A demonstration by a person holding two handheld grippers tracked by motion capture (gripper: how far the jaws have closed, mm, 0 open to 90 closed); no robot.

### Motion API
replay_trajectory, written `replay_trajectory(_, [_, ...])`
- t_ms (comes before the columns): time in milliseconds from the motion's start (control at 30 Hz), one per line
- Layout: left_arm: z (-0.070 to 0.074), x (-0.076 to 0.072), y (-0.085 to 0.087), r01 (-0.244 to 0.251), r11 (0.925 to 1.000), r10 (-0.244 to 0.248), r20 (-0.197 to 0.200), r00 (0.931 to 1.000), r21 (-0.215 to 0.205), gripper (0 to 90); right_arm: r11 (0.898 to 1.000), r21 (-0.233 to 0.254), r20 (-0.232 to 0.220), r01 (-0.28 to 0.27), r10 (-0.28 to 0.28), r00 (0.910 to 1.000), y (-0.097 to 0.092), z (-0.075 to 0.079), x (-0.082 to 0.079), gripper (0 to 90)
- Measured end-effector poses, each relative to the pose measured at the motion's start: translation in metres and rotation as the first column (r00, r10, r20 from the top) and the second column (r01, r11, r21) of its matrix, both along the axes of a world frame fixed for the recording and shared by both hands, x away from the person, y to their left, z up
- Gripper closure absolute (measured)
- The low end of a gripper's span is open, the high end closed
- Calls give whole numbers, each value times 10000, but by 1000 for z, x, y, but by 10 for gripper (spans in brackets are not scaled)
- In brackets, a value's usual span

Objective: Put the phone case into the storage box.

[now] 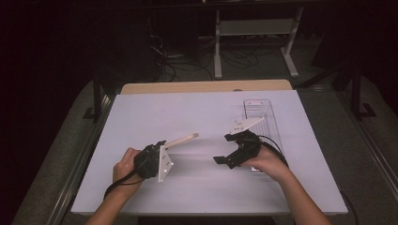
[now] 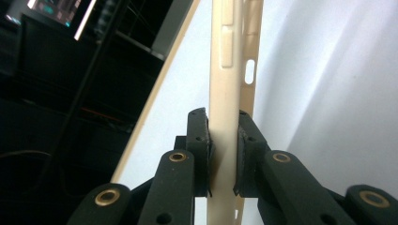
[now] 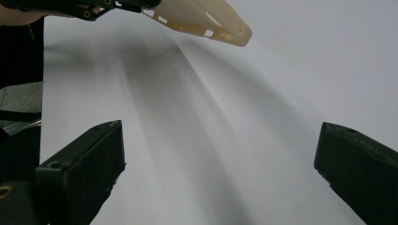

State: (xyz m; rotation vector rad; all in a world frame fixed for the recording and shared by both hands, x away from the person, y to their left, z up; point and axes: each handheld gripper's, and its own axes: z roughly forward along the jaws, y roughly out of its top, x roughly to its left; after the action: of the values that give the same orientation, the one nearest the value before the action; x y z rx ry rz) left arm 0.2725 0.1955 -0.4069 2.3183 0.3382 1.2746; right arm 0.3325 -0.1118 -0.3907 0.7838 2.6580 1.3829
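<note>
A cream phone case is held edge-on above the white table sheet, left of centre. My left gripper is shut on one end of it. In the left gripper view the case runs upward between the two pads, which press on both its sides, and its button and port cut-outs show. My right gripper hovers open to the right of the case and holds nothing. In the right gripper view its jaws stand wide apart over bare sheet, with the case ahead at the top.
A clear plastic tray lies on the sheet at the back right, behind my right hand. A wooden table edge shows beyond the sheet. Past it the floor is dark, with cables and a white stand.
</note>
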Motion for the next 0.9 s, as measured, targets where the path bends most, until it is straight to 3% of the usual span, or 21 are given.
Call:
replay_trajectory(267, [6,5,4,-224,9912,96,-978,9952,-1307,788,10000,-25,-73,13,-13,10000,0,0,-1,16])
replay_trajectory(433, [8,8,7,-345,9780,40,-1468,9892,-2056,788,10000,-21,-51,-27,27,10000,0,0,0,17])
replay_trajectory(667, [11,12,11,-562,9531,-86,-2122,9772,-2975,788,10000,-19,-73,-51,51,10000,0,0,0,18])
replay_trajectory(700, [11,12,11,-618,9444,-115,-2202,9754,-3231,788,10000,-21,-86,-49,49,10000,0,0,0,17])
replay_trajectory(767, [12,14,13,-685,9337,-162,-2326,9724,-3514,788,10000,-26,-92,-48,48,9999,0,0,0,18])
replay_trajectory(900, [15,16,16,-807,9298,-159,-2582,9660,-3592,788,10000,-26,-97,-57,57,9999,0,0,0,18])
